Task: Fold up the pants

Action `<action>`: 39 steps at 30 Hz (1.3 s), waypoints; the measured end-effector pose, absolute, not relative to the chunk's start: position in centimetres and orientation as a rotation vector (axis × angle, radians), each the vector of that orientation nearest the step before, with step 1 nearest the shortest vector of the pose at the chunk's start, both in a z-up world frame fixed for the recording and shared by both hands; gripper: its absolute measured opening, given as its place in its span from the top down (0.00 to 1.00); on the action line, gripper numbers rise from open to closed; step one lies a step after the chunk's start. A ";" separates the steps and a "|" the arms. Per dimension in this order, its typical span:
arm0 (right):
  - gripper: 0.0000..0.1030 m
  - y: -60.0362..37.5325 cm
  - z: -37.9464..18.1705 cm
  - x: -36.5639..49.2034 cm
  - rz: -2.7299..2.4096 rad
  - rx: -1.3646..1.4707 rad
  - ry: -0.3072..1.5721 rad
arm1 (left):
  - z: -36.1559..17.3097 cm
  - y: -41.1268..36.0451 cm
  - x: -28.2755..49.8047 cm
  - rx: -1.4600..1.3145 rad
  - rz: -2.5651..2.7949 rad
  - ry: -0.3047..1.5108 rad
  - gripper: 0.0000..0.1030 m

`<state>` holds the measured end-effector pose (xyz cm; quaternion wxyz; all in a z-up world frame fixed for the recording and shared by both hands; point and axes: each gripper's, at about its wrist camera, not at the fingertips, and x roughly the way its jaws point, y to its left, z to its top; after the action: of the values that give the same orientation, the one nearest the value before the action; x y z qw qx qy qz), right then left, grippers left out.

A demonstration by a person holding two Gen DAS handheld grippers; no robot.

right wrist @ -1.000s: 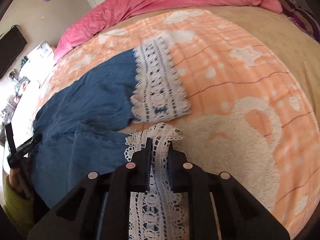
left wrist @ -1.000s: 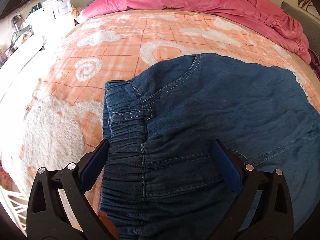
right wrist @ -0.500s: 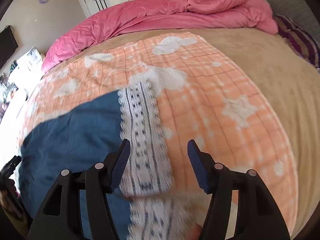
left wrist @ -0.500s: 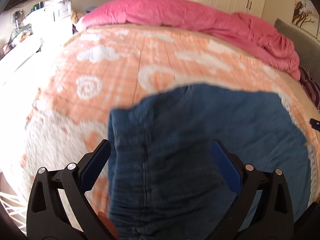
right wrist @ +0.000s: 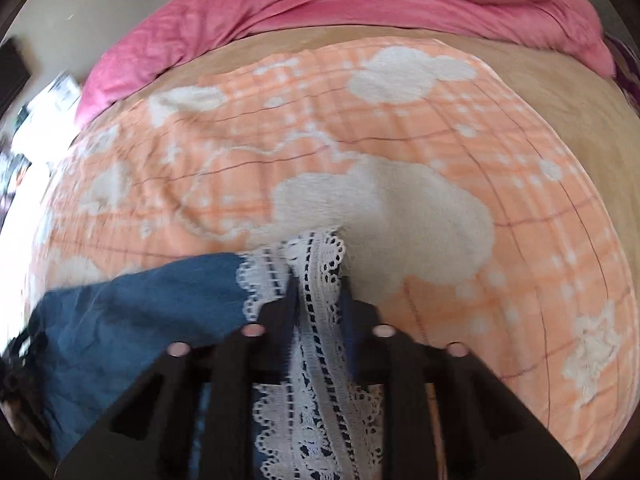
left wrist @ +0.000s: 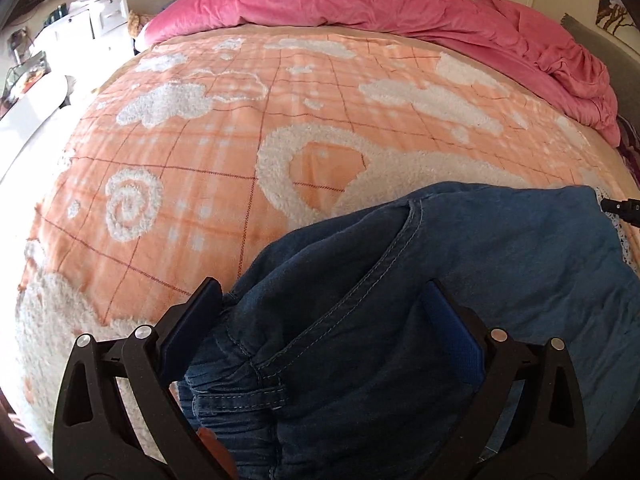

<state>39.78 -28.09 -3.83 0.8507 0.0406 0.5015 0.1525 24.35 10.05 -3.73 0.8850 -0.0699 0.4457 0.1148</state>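
Note:
Blue denim pants [left wrist: 440, 248] with a white lace hem [right wrist: 316, 256] lie on the orange blanket [left wrist: 200, 140]. In the left wrist view my left gripper [left wrist: 320, 304] stands wide, its fingers on either side of the bunched elastic waistband, and the pads do not visibly press on it. In the right wrist view my right gripper [right wrist: 318, 292] is closing tight, its pads pressing on the folded lace hem, which sticks out past the tips. The denim leg [right wrist: 132, 312] trails off to the left. The tip of the right gripper [left wrist: 622, 207] shows at the far right of the left wrist view.
A crumpled pink duvet [left wrist: 360, 0] lies along the far side of the bed. White drawers [left wrist: 92, 20] stand beyond the left edge. Tan sheet [right wrist: 580, 120] shows to the right of the blanket. The blanket stretches bare beyond the pants.
My right gripper let go of the lace, opened over the hem, then shut on it again, shifting across the bed. The waistband between the left fingers bunched up and turned.

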 end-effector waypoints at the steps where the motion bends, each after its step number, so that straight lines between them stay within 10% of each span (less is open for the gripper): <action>1: 0.92 -28.0 -3.5 39.6 0.315 0.061 1.039 | -3.7 10.1 24.4 -0.141 0.242 0.929 0.09; 10: 0.75 -27.4 -4.7 41.1 0.162 -0.108 0.999 | -4.1 10.5 24.9 -0.134 0.263 0.930 0.09; 12: 0.45 -27.7 -4.0 40.9 0.117 -0.112 0.992 | -4.0 10.8 24.8 -0.150 0.254 0.924 0.09; 16: 0.43 -27.8 0.4 38.2 0.127 -0.096 0.843 | -1.9 11.6 23.4 -0.186 0.205 0.870 0.09; 20: 0.18 -22.2 3.4 35.2 0.438 -0.168 0.784 | 0.8 13.4 21.8 -0.085 0.257 0.813 0.09; 30: 0.19 -3.9 0.4 31.6 0.890 -0.524 0.845 | -2.3 14.9 23.4 -0.022 0.082 0.958 0.09; 37: 0.30 1.6 -2.6 33.1 0.955 -0.737 0.923 | -3.3 14.4 24.0 -0.056 -0.003 0.949 0.53; 39: 0.51 1.9 -3.4 32.6 1.004 -0.734 0.941 | -3.3 14.3 23.9 -0.058 0.005 0.946 0.63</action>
<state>32.59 1.86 -3.37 0.7111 -0.3310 0.4242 0.4526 23.90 14.31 -3.28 0.8897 -0.0277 0.4556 0.0024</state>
